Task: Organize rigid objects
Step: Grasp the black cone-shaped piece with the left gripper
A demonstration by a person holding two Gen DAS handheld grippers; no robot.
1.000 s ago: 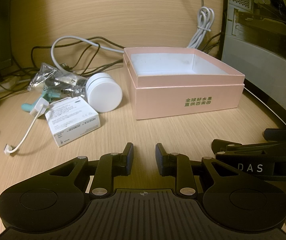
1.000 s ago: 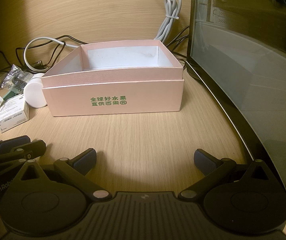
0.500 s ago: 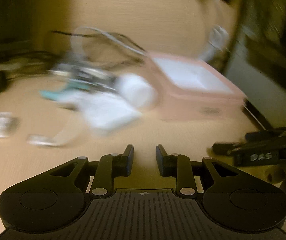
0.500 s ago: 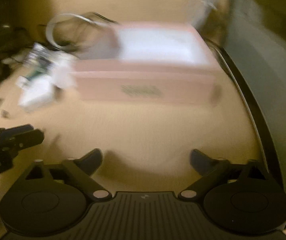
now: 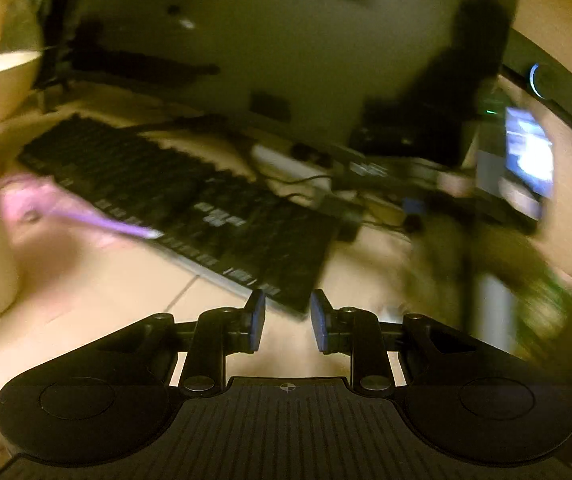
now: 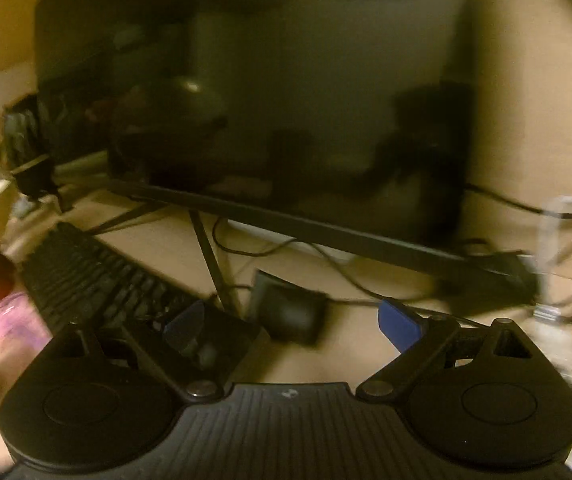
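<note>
Black keys fill the space just ahead of both tongs: a keyboard [image 5: 190, 204] lies slantwise on the pale wooden desk [image 5: 98, 280], its near corner almost between the tips of the left gripper [image 5: 287, 320], and it runs off to the left of the right gripper [image 6: 291, 322]. Behind it stands a dark monitor [image 6: 254, 92], with thin cables [image 6: 282, 246] trailing under it and a small dark block [image 6: 289, 314] just beyond the right tongs. The left pair is narrow and closing, with nothing between its blue pads [image 5: 257, 320]; the right pair stands wide and empty. Everything is smeared by blur. None of the loose rigid objects, nor anything to put them in, shows in either view, so I cannot tell where they lie relative to the tongs. A blurred pink-and-purple thing [image 5: 66, 208] sits to the left of the left tongs; what it is I can't say. My judgement: no pick is under way, and this is a searching or repositioning step. The next move calls for bringing an object into view, then opening the left pair before reaching.
</note>
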